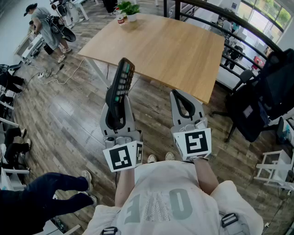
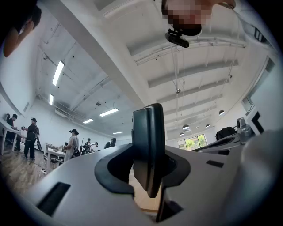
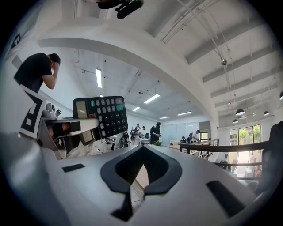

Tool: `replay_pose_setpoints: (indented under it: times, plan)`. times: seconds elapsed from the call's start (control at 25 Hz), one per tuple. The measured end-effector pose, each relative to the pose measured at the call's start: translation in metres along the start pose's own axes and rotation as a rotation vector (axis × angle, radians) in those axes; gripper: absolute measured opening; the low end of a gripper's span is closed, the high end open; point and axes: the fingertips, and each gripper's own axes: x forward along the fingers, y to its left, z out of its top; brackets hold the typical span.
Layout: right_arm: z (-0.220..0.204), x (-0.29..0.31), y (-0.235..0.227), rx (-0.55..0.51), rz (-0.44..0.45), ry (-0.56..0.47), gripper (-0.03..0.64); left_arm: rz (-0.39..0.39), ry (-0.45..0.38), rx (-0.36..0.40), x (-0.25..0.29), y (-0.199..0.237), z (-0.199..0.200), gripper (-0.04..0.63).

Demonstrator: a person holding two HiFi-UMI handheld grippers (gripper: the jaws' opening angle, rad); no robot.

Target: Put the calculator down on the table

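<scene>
Left hand-held gripper (image 1: 117, 110): I read its jaws as pinching the calculator (image 1: 121, 80) by its lower end. The left gripper view shows the black body edge-on and upright between the pads. The calculator tilts up and away from the person, with the keys facing toward the right hand-held gripper. It is in the air over the wooden floor (image 1: 69, 110), just short of the near edge of the table (image 1: 161, 46) and not touching it. A potted plant (image 1: 131, 10) stands at the table's far edge. Right hand-held gripper (image 1: 183, 98): jaws pressed together at the tips with nothing between them, held beside the left one and apart from it. Its own view shows the calculator's keypad off to its left.
</scene>
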Motion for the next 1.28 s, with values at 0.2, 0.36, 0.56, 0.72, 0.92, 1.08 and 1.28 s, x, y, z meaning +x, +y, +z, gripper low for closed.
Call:
replay_pose_setpoints:
  times: [0.2, 0.36, 0.56, 0.72, 0.92, 1.08, 1.28]
  plan:
    - [0.000, 0.005, -0.008, -0.002, 0.014, -0.013, 0.018, 0.003, -0.009, 0.008, 0.006, -0.006, -0.001, 0.120]
    - [-0.001, 0.009, -0.012, 0.013, 0.023, -0.029, 0.018, 0.005, -0.007, 0.021, 0.009, -0.011, -0.003, 0.120]
    - [-0.001, 0.012, -0.016, 0.010, 0.028, -0.041, 0.018, 0.014, -0.006, 0.026, 0.012, -0.012, -0.004, 0.120]
    - [0.000, 0.011, -0.011, -0.010, 0.072, -0.072, 0.018, 0.026, -0.005, 0.018, 0.011, -0.011, -0.008, 0.120]
    - [-0.004, 0.013, -0.017, -0.067, 0.143, -0.078, 0.020, 0.049, -0.013, 0.004, 0.020, -0.023, -0.010, 0.120]
    - [-0.019, 0.009, -0.020, -0.091, 0.196, -0.033, 0.020, 0.075, 0.005, -0.023, 0.019, -0.028, -0.017, 0.120]
    - [-0.026, 0.009, -0.020, -0.059, 0.207, -0.017, 0.021, 0.101, 0.011, -0.033, 0.025, -0.013, -0.021, 0.120]
